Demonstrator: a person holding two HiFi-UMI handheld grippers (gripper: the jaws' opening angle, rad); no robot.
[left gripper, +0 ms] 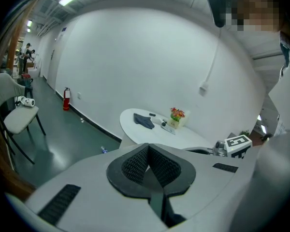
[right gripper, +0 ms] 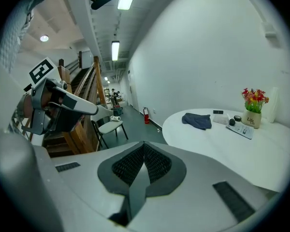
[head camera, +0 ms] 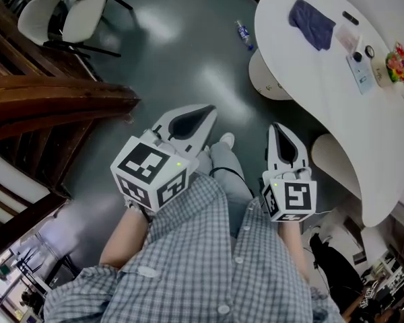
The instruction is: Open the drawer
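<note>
No drawer shows in any view. In the head view I hold my left gripper [head camera: 209, 108] and my right gripper [head camera: 277, 126] out over the dark green floor, both with their jaws pressed together and nothing between them. The left gripper view has its shut tips [left gripper: 148, 145] aimed toward a white round table [left gripper: 188, 138]. From the right gripper view, the shut tips [right gripper: 144, 144] point at the same table [right gripper: 222, 139]; the left gripper [right gripper: 58, 105] hangs at its left.
The white table [head camera: 337, 99] at the right carries a dark blue cloth [head camera: 312, 23], a remote [head camera: 361, 71] and a small flower pot [head camera: 400, 66]. A white chair [head camera: 67, 15] stands far left by a wooden staircase [head camera: 47, 106]. A bottle [head camera: 242, 33] lies on the floor.
</note>
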